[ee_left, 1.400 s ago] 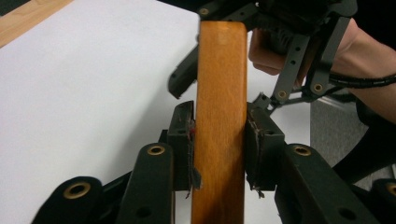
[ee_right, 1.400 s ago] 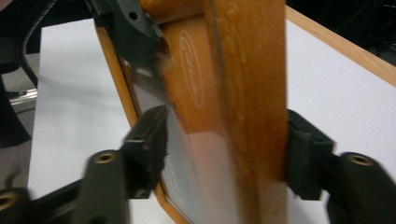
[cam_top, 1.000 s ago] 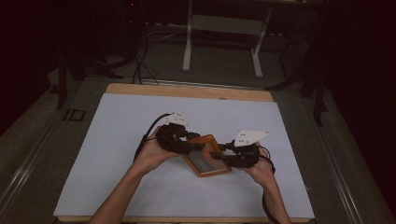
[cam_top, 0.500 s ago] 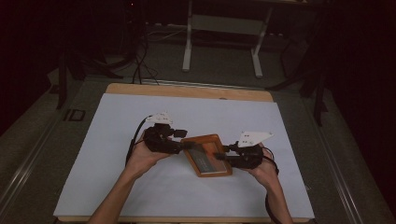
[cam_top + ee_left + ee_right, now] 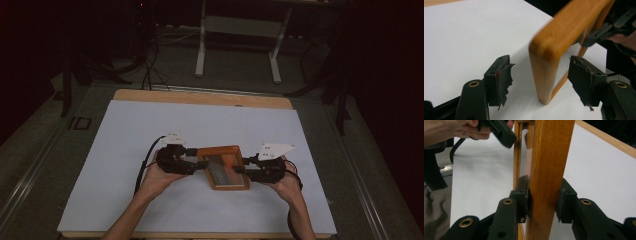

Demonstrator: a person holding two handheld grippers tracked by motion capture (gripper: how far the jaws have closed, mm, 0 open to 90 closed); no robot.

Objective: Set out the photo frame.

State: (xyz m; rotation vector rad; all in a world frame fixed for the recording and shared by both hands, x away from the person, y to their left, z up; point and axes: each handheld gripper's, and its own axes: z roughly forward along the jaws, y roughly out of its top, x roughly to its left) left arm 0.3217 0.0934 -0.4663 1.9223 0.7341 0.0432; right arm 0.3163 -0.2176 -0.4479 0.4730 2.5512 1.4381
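The work surface is a rectangular table (image 5: 125,150) covered by a white sheet, with a bare wooden edge (image 5: 200,97) exposed along the far side. The table stands on a grey floor (image 5: 45,150). Beyond the far edge, a white frame stand (image 5: 240,35) with two upright legs and a crossbar rests on the floor. Black cables (image 5: 150,65) lie on the floor to the left of that stand. The surrounding room is dark; light falls mainly on the table.
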